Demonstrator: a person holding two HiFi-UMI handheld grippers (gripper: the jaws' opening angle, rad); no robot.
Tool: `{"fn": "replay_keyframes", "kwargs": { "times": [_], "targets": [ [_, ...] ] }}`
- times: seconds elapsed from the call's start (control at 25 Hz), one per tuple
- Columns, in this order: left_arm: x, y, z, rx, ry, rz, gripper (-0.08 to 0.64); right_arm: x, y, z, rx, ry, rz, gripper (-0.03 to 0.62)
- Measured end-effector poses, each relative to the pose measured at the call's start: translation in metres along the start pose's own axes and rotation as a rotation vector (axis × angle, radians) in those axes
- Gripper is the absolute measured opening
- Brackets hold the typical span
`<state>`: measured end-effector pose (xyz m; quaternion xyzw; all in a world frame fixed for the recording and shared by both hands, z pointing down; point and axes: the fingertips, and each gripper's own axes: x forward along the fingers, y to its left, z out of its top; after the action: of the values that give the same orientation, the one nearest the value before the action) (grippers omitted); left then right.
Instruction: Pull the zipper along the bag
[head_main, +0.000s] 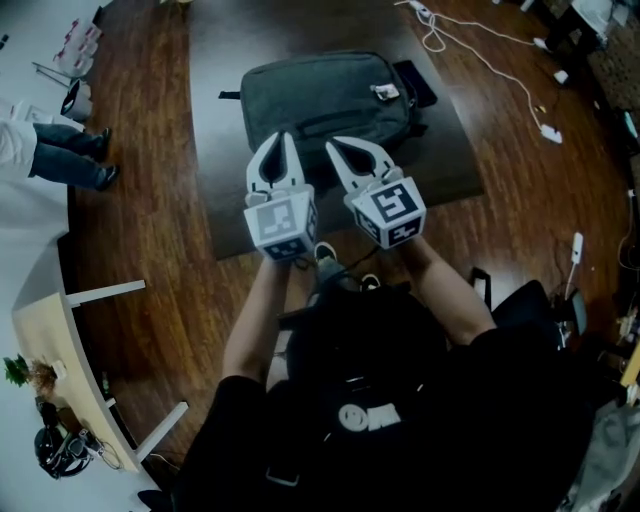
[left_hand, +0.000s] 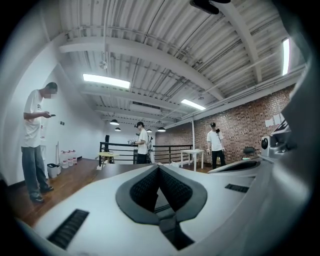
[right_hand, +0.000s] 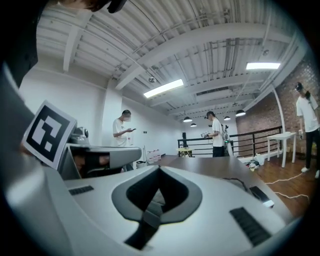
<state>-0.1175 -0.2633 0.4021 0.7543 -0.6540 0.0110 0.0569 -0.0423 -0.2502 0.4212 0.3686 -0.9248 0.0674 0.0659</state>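
Right now the person is holding both tools side by side over the near part of the dark rectangular surface (head_main: 225, 190). The dark grey fabric backpack (head_main: 320, 95) is lying flat on that surface, just beyond the tips. The left tool (head_main: 284, 136) is closed with nothing in it, and its own view is showing the jaws meeting at the tip. The right tool (head_main: 338, 146) is closed and empty too.

I'm reading this as the approach. Both tools are pointing roughly level toward the backpack as a pair, presumably so that one can pin the fabric while the other takes the slider. Nothing is being gripped, so I'd say the pull has not yet begun.

Now, the zipper itself is giving me trouble. From the head view I'm making out a darker seam running across the front of the backpack. I'm not finding a slider, and I can't say whether the zipper is open or done up.

A small pale tag (head_main: 385, 92) is sitting near the backpack's right end, and a flat black object (head_main: 418, 82) is poking out beside it, too dark to name. Both tool views are looking clean over the backpack, showing only ceiling, brick wall and distant standing people. The tips are also covering its near edge from above, so I can't tell whether they are touching the fabric.
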Motion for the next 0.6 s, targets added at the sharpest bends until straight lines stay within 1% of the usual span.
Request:
{"fn": "replay_keyframes", "kwargs": {
  "times": [0.12, 0.16, 0.2, 0.24, 0.32, 0.36, 0.4, 0.48, 0.6],
  "targets": [
    [0.017, 0.020, 0.001, -0.008, 0.006, -0.015, 0.005, 0.025, -0.004, -0.001, -0.048, 0.039, -0.032, 0.014],
    [0.023, 0.026, 0.000, -0.009, 0.006, -0.019, 0.005, 0.033, -0.005, -0.002, -0.069, 0.056, -0.036, 0.025],
    [0.029, 0.032, -0.001, -0.010, 0.006, -0.022, 0.005, 0.040, -0.005, -0.004, -0.083, 0.075, -0.034, 0.040],
    [0.035, 0.037, -0.003, -0.012, 0.009, -0.024, 0.005, 0.047, -0.005, -0.007, -0.091, 0.094, -0.028, 0.072],
    [0.045, 0.045, -0.007, -0.017, 0.020, -0.030, 0.005, 0.058, -0.005, -0.012, -0.114, 0.129, -0.011, 0.097],
    [0.049, 0.049, -0.009, -0.016, 0.023, -0.031, 0.005, 0.064, -0.004, -0.015, -0.144, 0.151, -0.003, 0.114],
    [0.054, 0.053, -0.012, -0.015, 0.028, -0.032, 0.005, 0.070, -0.003, -0.020, -0.188, 0.178, 0.005, 0.132],
    [0.063, 0.063, -0.023, -0.013, 0.046, -0.028, 0.005, 0.084, -0.003, -0.037, -0.316, 0.250, 0.022, 0.144],
    [0.077, 0.076, -0.044, -0.018, 0.077, -0.022, 0.005, 0.104, -0.004, -0.070, -0.570, 0.350, 0.056, 0.156]
  ]
}}
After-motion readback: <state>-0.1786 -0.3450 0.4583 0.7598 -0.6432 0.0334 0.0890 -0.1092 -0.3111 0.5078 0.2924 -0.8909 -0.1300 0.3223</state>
